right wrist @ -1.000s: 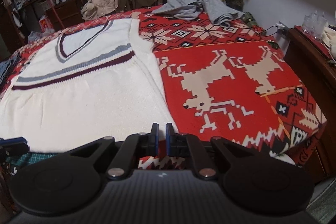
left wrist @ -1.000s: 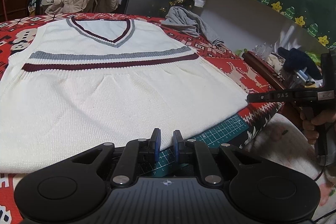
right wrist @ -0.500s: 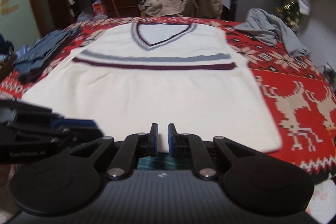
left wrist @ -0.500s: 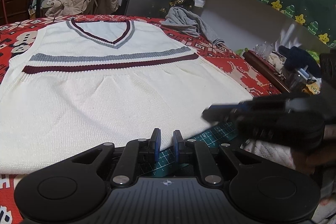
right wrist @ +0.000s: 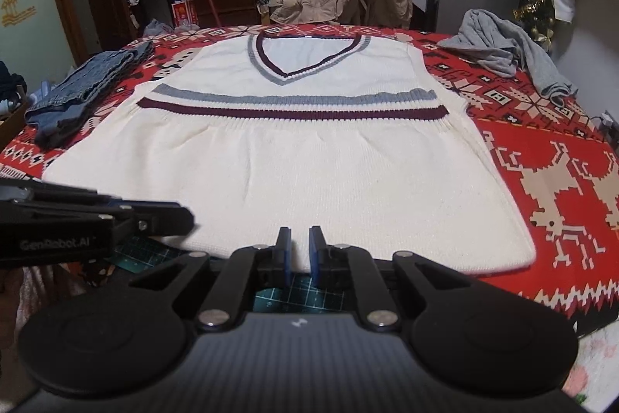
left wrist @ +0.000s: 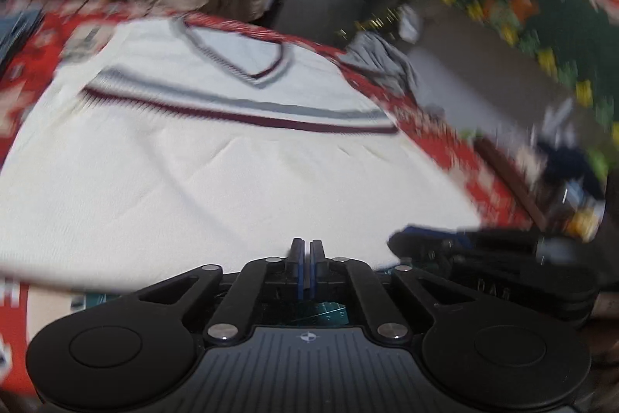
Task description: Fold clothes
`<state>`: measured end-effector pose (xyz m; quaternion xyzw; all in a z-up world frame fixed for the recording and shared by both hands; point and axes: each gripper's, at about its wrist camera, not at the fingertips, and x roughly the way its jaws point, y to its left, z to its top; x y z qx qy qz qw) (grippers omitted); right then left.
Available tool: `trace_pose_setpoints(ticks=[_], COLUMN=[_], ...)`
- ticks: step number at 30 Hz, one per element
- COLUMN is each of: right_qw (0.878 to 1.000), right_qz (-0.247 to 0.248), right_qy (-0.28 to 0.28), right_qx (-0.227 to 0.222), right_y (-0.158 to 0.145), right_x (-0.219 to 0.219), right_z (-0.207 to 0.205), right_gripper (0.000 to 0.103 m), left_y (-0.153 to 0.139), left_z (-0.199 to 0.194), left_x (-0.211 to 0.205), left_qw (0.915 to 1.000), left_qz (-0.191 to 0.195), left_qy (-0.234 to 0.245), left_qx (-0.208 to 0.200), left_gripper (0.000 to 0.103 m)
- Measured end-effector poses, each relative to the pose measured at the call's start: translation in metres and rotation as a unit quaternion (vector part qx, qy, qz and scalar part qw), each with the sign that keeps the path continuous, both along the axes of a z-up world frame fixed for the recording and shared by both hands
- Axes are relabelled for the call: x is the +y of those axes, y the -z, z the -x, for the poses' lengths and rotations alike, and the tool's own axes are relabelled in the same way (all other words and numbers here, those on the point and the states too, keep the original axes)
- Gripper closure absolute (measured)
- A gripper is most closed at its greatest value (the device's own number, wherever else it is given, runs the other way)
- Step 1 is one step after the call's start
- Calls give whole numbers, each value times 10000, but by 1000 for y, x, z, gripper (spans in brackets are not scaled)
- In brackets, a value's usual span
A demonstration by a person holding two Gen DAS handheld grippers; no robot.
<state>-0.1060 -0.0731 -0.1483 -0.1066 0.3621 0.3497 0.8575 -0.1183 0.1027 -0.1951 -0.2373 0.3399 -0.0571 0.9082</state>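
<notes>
While your two grippers sit at its near hem, the cream vest lies flat on the red blanket.
Your left gripper has just clenched (hem between its pads, apparently); your right gripper points downward, slightly parted, gripping nothing.

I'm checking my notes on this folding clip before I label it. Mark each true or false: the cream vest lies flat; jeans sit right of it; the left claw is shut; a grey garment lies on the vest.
1. The cream knitted V-neck vest lies flat on the red patterned cloth. True.
2. Folded blue jeans sit right of it. False: they sit left of it in the right wrist view.
3. The left claw is shut. True.
4. The crumpled grey garment lies on the vest. False: it lies apart, on the cloth.
</notes>
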Motion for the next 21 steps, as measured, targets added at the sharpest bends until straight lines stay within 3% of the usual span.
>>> trace_pose_setpoints(ticks=[3,6,10,13,16,19,21], right_qw=[10000,10000,10000,9999,9999,9999,9999], right_qz=[-45,-74,-86,-110,-111,-125,-131], right_qy=[-5,1,-8,-3,-5,2,2], right_qx=[11,34,39,59,66,80,88], right_y=[1,2,2,2,2,2,2], right_x=[-2,-2,-2,-4,-4,-5,-5], right_z=[0,-2,-3,-3,-3,-3,-3], right_gripper=[93,93,93,93,93,93,93], left_y=[6,11,16,19,17,14,17], left_z=[10,21,38,52,69,84,93], left_x=[24,45,70,87,100,112,122], left_qw=[9968,9883,9713,9539,9396,9286,9164], left_qz=[619,1173,1748,2104,2237,2078,2253], left_qy=[-496,-952,-1602,-2134,-2589,-3074,-3310], left_qx=[111,203,192,146,35,28,-2], left_gripper=[101,101,101,101,101,101,101])
